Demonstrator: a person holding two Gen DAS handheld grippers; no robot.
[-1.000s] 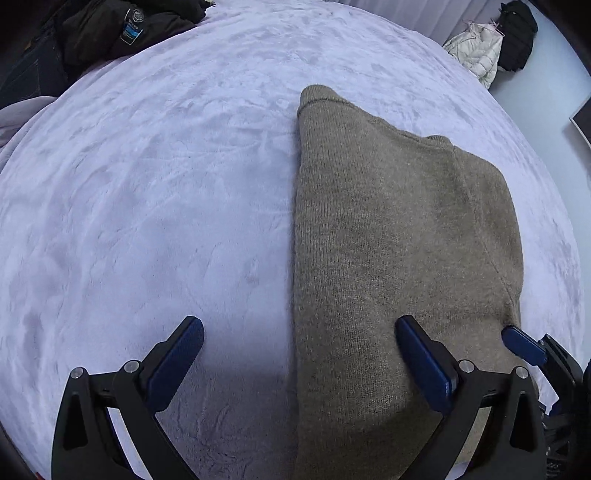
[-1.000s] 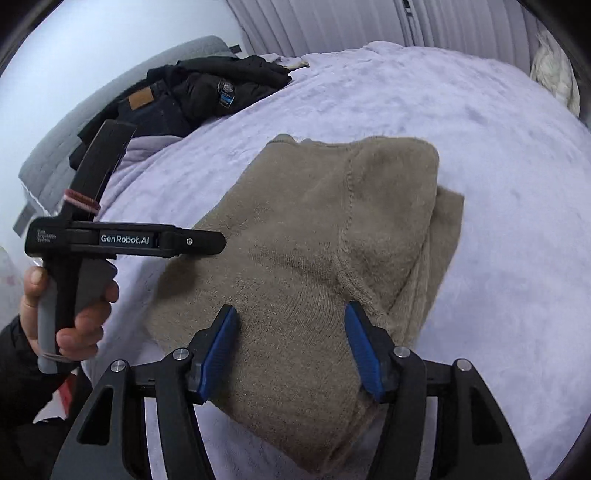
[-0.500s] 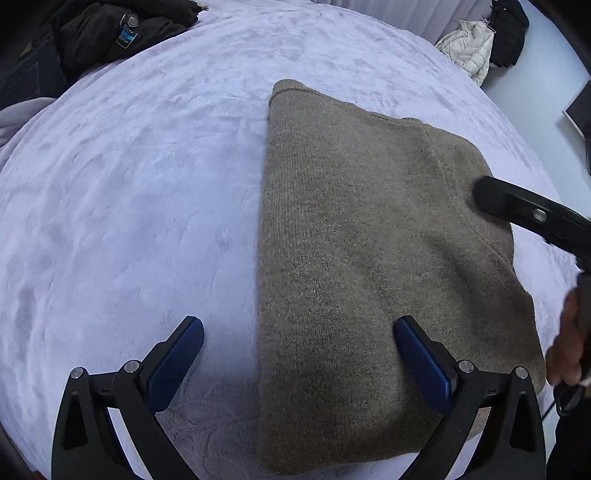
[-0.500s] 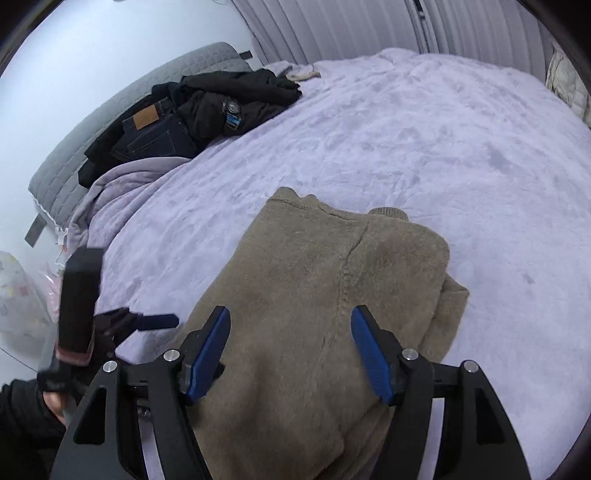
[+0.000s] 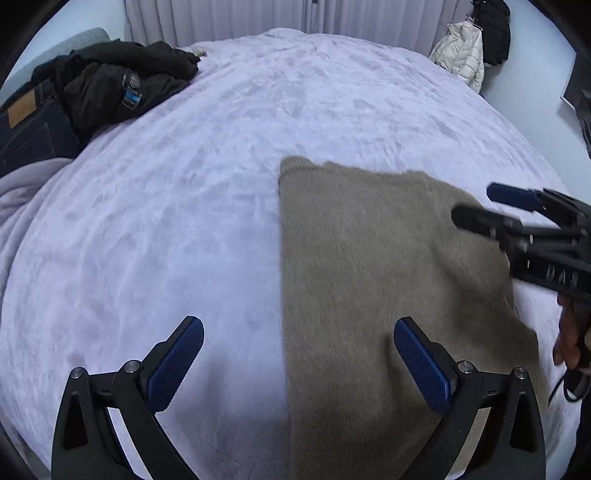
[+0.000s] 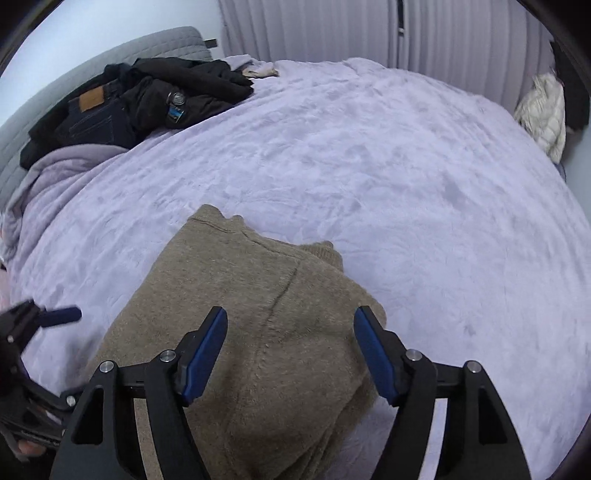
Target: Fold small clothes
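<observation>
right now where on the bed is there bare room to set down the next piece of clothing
Bare blanket lies left of the folded brown sweater, bounded far-left by the dark clothes pile. More open blanket runs right of the sweater and beyond it toward the curtains. It is crowded over the sweater, where the left tongs and right tongs hover open.

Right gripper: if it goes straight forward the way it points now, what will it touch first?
Most likely the folded brown sweater. The right gripper is open, both blue fingers over the knit, so its line seems to end on the sweater's top layer, before the lilac blanket. Height above the cloth is unclear.
</observation>
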